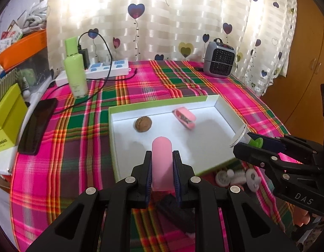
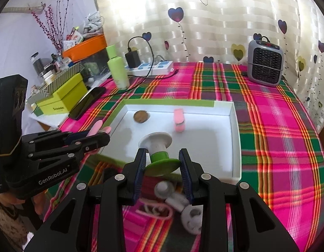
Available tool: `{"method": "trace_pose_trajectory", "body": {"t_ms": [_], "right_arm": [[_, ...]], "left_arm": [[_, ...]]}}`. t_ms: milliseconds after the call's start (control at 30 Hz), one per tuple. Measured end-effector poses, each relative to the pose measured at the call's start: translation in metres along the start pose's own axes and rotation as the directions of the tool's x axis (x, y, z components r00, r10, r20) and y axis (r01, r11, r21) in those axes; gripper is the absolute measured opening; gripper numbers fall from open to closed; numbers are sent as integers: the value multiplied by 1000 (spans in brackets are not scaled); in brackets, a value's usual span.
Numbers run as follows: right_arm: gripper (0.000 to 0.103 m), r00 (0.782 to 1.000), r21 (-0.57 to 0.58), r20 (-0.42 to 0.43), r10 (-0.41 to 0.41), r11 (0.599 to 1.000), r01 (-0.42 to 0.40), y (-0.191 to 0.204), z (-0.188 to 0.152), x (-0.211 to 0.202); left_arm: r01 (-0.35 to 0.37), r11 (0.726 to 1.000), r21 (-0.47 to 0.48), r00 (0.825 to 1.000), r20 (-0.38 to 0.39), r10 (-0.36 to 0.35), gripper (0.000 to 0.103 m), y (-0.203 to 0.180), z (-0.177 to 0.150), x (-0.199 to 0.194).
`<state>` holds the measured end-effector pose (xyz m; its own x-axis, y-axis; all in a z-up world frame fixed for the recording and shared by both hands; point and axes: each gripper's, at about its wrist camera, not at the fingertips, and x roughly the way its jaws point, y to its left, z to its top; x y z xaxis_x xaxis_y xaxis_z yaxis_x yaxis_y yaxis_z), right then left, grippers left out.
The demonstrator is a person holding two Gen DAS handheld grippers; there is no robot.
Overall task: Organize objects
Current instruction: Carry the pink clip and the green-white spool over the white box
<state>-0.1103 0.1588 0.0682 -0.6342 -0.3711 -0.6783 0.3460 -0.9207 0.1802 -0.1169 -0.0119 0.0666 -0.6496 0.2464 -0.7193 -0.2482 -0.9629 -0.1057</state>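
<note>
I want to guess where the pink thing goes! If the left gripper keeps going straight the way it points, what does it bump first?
Probably the white floor of the open box. The left gripper, shut on the pink piece, points down into it, short of the walnut. Depth is hard to judge.

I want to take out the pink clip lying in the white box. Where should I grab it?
Probably by its long flat sides, coming from above. The pink clip lies flat and alone on the white box floor, apart from the walnut, so nothing blocks the fingers.
</note>
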Motion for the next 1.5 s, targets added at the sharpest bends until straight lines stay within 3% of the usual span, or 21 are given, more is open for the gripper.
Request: {"method": "trace_pose_trajectory", "body": {"t_ms": [800,1500], "right_arm": [[34,997,46,-58,-56,997,59,-55,46,68],[34,992,36,-103,-75,996,79,-64,50,94]], "left_arm": [[21,999,-24,997,-69,-22,16,-5,46,81],[2,1000,-18,996,-86,-3,16,-2,54,105]]}}
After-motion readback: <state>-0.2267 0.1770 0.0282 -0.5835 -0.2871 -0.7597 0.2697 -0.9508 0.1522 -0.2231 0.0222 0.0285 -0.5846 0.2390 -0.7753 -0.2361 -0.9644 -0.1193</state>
